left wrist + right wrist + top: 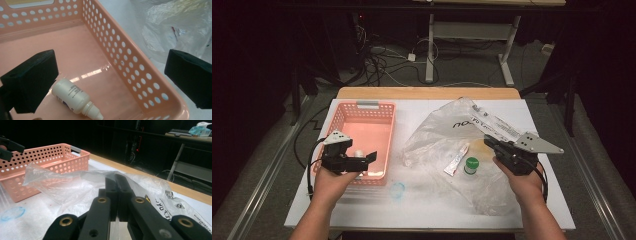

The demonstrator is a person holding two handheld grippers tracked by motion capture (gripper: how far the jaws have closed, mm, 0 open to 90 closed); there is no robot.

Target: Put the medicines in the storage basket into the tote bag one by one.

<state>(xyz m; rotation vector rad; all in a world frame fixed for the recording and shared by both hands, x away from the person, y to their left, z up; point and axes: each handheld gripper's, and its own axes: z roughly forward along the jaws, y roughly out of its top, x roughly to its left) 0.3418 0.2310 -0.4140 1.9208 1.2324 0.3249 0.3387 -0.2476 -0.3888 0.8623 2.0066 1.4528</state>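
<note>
The pink basket (343,116) is rigid plastic, its walls punched with rows of round holes and its floor smooth and glossy. It sits at about 9 o'clock on the white-covered table (422,210). Inside it, near the 6 o'clock wall, lies a small white dropper bottle (75,97), matte and cylindrical with a tapered nozzle, resting on its side. The left gripper (110,80) hangs over that end of the basket with its black, blocky jaws spread wide, one just beside the bottle without pressing it, the other out past the basket's wall.

At about 3 o'clock lies a crinkled, clear plastic bag (447,135), thin and shiny with printed lettering. The right gripper (116,195) has its jaws closed on a fold of this bag.

The high view adds what the gripper views lack: a white tube (456,160) and a green round cap (471,164) lying under the film near the table's centre, and a faint blue ring (398,190) at 6 o'clock. The left gripper view alone shows the fine print on the bottle's label; the right gripper view shows the brass-coloured rivets on its own linkage.
</note>
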